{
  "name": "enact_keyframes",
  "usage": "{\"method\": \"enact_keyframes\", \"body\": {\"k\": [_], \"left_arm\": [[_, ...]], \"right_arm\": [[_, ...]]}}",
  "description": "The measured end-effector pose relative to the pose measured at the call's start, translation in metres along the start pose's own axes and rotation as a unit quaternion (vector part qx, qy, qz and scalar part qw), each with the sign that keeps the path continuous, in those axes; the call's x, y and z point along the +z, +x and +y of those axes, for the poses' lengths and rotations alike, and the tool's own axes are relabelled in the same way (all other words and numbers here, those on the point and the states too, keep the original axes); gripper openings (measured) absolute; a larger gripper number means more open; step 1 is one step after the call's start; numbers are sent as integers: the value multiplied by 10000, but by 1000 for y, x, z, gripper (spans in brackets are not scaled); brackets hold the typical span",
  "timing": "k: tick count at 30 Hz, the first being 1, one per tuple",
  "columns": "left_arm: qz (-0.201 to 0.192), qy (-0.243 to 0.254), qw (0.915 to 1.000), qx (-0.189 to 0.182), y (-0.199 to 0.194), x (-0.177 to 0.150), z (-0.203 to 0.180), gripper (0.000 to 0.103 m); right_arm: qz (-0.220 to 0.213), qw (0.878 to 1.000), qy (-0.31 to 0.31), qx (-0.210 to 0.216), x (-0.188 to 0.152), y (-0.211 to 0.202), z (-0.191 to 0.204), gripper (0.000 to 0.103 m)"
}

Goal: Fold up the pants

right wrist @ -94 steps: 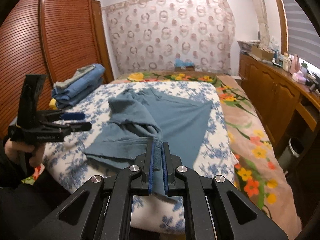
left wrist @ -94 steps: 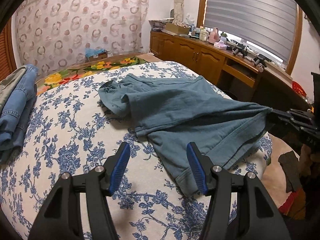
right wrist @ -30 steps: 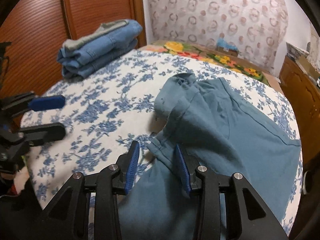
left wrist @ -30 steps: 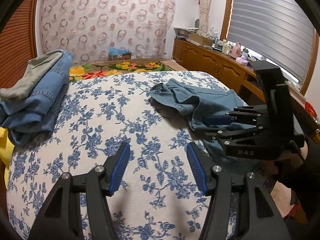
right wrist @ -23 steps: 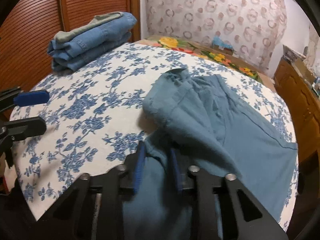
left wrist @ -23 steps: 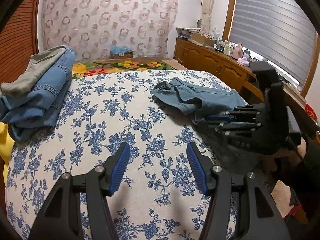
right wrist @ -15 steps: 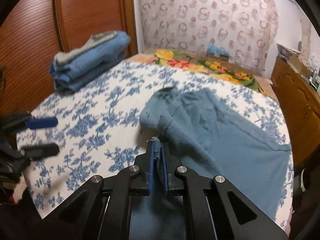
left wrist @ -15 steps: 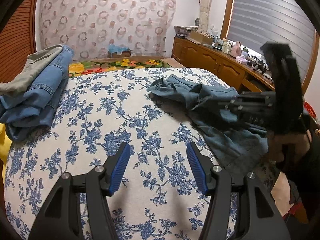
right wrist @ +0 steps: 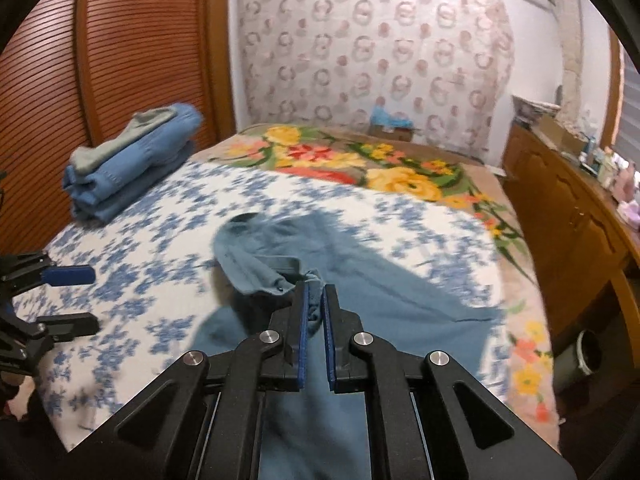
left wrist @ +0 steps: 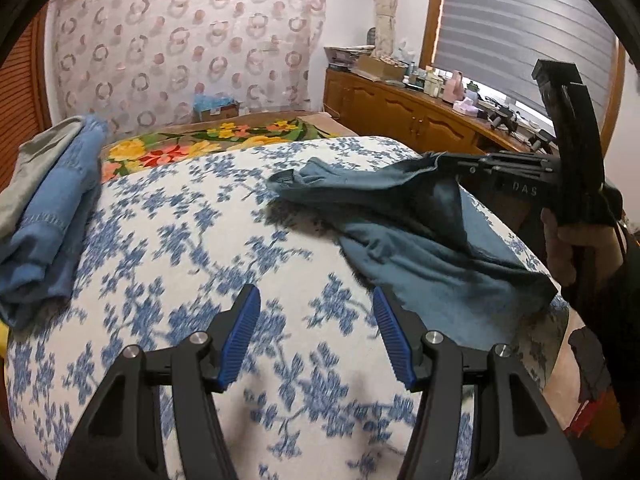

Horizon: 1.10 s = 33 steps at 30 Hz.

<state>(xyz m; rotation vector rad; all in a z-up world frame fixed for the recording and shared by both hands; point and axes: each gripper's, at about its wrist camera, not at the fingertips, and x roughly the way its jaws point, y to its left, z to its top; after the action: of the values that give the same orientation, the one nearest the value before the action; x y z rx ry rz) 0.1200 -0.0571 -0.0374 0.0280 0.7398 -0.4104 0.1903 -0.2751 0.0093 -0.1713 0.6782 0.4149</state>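
Note:
Teal pants lie crumpled on the right side of the blue-flowered bedspread; they also show in the right wrist view. My right gripper is shut on an edge of the pants and holds it lifted above the bed; it shows in the left wrist view at the right. My left gripper is open and empty over bare bedspread, left of the pants; it shows at the left edge of the right wrist view.
A stack of folded jeans and a grey garment lies at the bed's left edge, also in the right wrist view. A wooden cabinet with clutter runs along the right wall. A slatted wooden wardrobe stands left.
My right gripper closed on the pants' edge and lifted it up off the bed. My left gripper stayed open and shifted slightly over the bedspread.

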Motion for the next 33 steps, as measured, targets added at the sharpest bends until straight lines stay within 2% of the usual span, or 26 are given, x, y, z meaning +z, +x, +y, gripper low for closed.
{"method": "enact_keyframes", "body": {"k": [4,11,15,21,23,24,25,33], "left_arm": [[126,84,9998,-86,17,11,-5,58],[328,225,9990,-218,50,33,-13,58],[421,271,9984,-262,65,45,-18,58],[547,307,9976,-278,90,57,-20,58],[586,327,9973,-287,97,59,-20,58],[605,333,9972,-284,100,60,-21,58],[615,330,9972,-284,103,61,-20,58],[681,260,9968,-330,115,57,-14,58]], "right_arm": [[-5,9995,238,-209,1,1,-36,4],[120,9983,446,-355,-7,14,-77,3],[147,9977,562,-347,-11,19,-92,2],[278,9971,709,-54,-16,28,-97,2],[368,9968,711,-36,-16,35,-94,9],[404,9968,694,-14,-16,38,-92,21],[425,9967,685,45,-16,40,-91,25],[803,9942,704,134,-19,64,-91,25]]}}
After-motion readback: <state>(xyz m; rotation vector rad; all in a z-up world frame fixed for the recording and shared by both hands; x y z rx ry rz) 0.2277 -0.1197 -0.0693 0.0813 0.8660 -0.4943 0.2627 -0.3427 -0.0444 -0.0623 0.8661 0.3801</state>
